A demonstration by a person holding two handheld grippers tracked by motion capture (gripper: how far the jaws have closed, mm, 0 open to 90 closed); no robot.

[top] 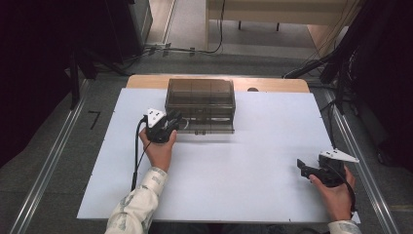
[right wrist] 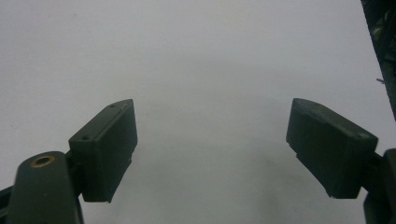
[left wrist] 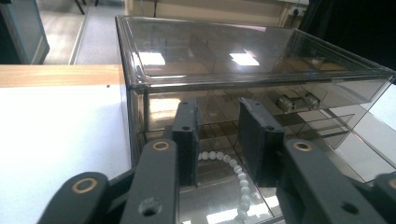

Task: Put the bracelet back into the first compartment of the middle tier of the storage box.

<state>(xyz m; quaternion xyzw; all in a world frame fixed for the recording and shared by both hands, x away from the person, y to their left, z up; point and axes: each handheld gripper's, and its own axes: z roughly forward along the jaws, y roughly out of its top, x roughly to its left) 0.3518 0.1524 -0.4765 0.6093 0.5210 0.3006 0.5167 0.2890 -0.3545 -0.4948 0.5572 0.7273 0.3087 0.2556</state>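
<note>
**Two grippers, one smoked box**

Two jaws of my left gripper (top: 171, 122) stand partly apart, holding nothing, at the open front of the smoked plastic box (top: 200, 99), above a white bead string (left wrist: 236, 173). My right gripper (top: 304, 168) rests spread wide and empty over the white table (top: 243, 165), well apart.

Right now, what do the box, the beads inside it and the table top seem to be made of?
Box: smoky clear plastic, probably acrylic; glossy, it mirrors ceiling lights and shows its dividers through the walls.
Beads: a string of small white balls, pearl-like; plastic or glass, unclear.
Table top: matte white board, likely laminate, with a wood-coloured far edge.
</note>
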